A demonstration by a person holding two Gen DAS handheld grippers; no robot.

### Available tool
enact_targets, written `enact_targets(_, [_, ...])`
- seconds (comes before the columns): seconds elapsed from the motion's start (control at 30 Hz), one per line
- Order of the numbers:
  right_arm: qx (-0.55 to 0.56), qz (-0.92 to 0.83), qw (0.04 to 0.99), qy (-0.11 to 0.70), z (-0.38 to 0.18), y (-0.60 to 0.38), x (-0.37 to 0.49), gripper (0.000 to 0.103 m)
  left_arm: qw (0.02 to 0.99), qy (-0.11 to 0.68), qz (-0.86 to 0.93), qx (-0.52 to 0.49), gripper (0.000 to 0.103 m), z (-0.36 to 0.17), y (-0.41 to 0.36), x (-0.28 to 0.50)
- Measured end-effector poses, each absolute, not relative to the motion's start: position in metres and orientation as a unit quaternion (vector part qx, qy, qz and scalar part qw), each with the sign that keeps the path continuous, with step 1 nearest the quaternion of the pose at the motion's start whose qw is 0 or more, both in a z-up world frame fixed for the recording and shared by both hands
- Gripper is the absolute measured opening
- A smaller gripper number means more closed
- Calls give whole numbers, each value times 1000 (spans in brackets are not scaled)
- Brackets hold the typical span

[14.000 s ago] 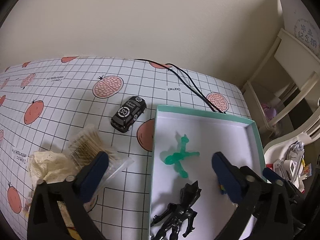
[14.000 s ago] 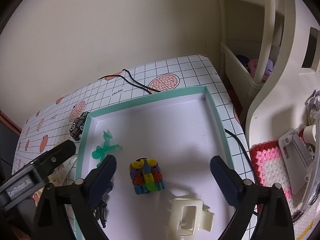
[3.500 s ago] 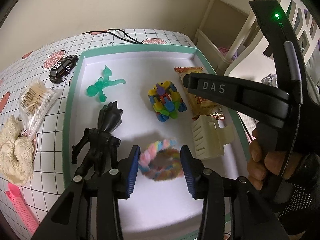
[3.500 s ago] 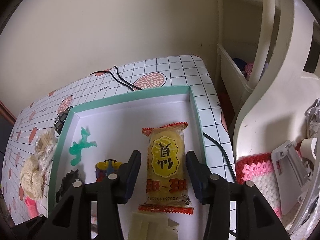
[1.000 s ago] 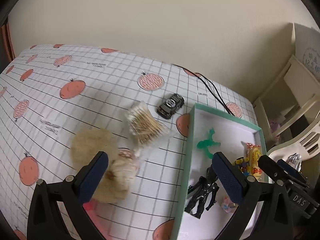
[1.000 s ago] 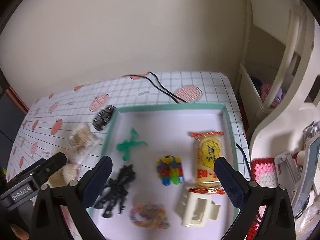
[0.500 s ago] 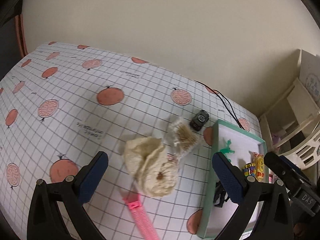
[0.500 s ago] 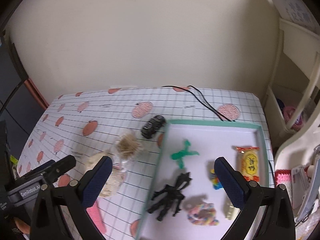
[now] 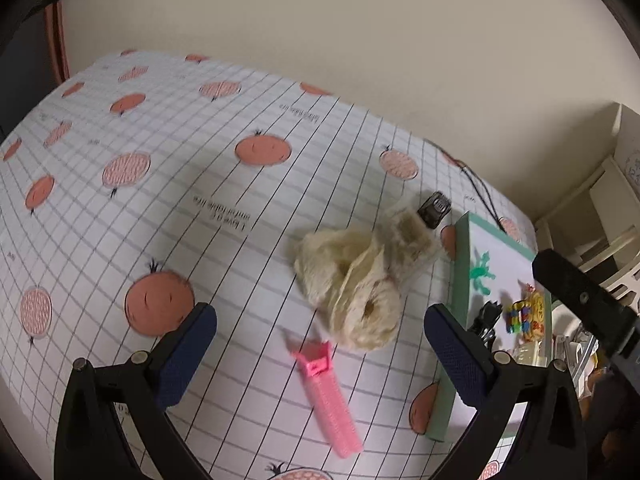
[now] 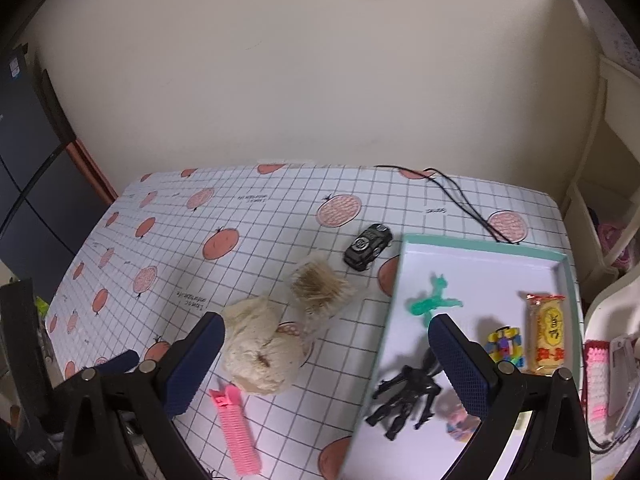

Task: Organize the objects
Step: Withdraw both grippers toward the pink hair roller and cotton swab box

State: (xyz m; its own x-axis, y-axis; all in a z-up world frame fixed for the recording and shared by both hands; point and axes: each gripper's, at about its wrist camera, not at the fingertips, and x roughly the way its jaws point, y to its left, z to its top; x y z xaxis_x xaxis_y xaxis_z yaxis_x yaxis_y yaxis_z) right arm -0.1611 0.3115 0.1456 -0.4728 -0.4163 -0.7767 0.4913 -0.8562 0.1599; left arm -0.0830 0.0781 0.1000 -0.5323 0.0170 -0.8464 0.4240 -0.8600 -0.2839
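My left gripper [image 9: 320,320] is open and empty above the tablecloth, over a pink hair clip [image 9: 326,396] and a cream fluffy bundle [image 9: 352,300]. A bag of cotton swabs [image 9: 408,236] and a black toy car [image 9: 434,210] lie beyond them. My right gripper [image 10: 325,326] is also open and empty, high above the table. The teal-rimmed white tray [image 10: 480,246] holds a green figure [image 10: 432,300], a black figure [image 10: 408,396], a colourful block toy [image 10: 504,346], a yellow snack packet [image 10: 548,334] and a pastel scrunchie [image 10: 460,426]. The bundle [image 10: 260,356], clip [image 10: 236,428], swabs [image 10: 318,288] and car [image 10: 368,246] lie left of the tray.
A black cable [image 10: 460,196] runs across the table's far right corner. Cream shelving [image 10: 600,216] stands to the right of the table, and a dark cabinet [image 10: 24,184] to the left. The wall is close behind the table.
Both grippers have drawn back and risen, so more of the table shows. The left view has swung left, away from the tray, toward the loose items. Both remain open.
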Motion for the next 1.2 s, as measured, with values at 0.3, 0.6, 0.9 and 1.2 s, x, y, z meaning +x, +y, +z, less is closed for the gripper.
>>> enact_targets(0.3, [463,-840,275,64,122,287,-156,103,146,249,-804,520,103,71,80,-82])
enact_targets(0.6, [497,-819,278,74,82,278,-163,103,156,259,-769,563,103,37,86,-83])
enact_targets(0.9, [528,-800,271,89,48,272,-165,103,161,245,-750,594,102,19,92,-83])
enact_targets(1.2, [536,-793,269,107,31,264,-163,103,156,234,-745,605,98,15,97,-82])
